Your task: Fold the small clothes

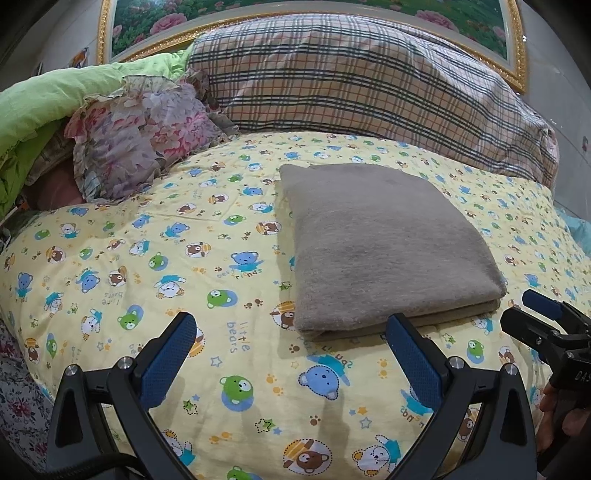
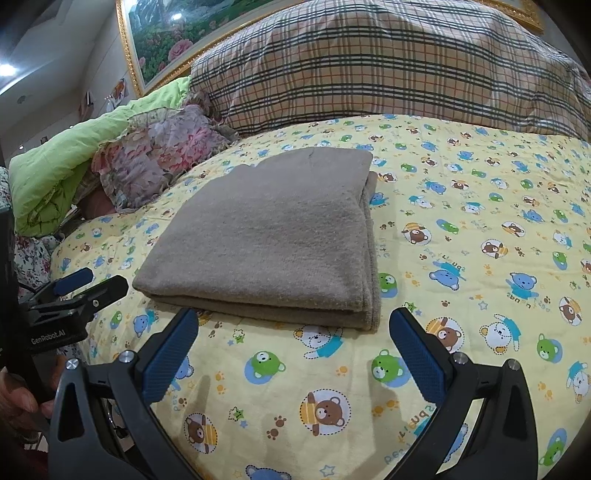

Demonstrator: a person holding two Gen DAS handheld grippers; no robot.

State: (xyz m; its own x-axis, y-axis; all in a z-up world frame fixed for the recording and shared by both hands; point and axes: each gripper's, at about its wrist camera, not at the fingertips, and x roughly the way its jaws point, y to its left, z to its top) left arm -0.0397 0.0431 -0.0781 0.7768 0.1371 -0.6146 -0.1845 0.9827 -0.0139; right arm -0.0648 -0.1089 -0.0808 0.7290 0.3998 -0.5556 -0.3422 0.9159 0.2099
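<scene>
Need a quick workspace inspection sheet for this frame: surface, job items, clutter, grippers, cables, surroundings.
Surface: bed under a yellow bear-print sheet, mostly flat with light wrinkles.
Job's things: one grey-brown cloth, already folded into a neat layered rectangle, lying flat on the sheet, nothing touching it.
Clutter: floral ruffled pillow and green quilt bunched at the far left; plaid bedding piled along the head of the bed.
Grippers: left hand-held gripper open, empty, short of the cloth's near edge; right hand-held gripper open, empty, also short of it.
Cables: nothing seen for certain.
Surroundings: gold-framed flower painting on the wall behind the bed.
</scene>
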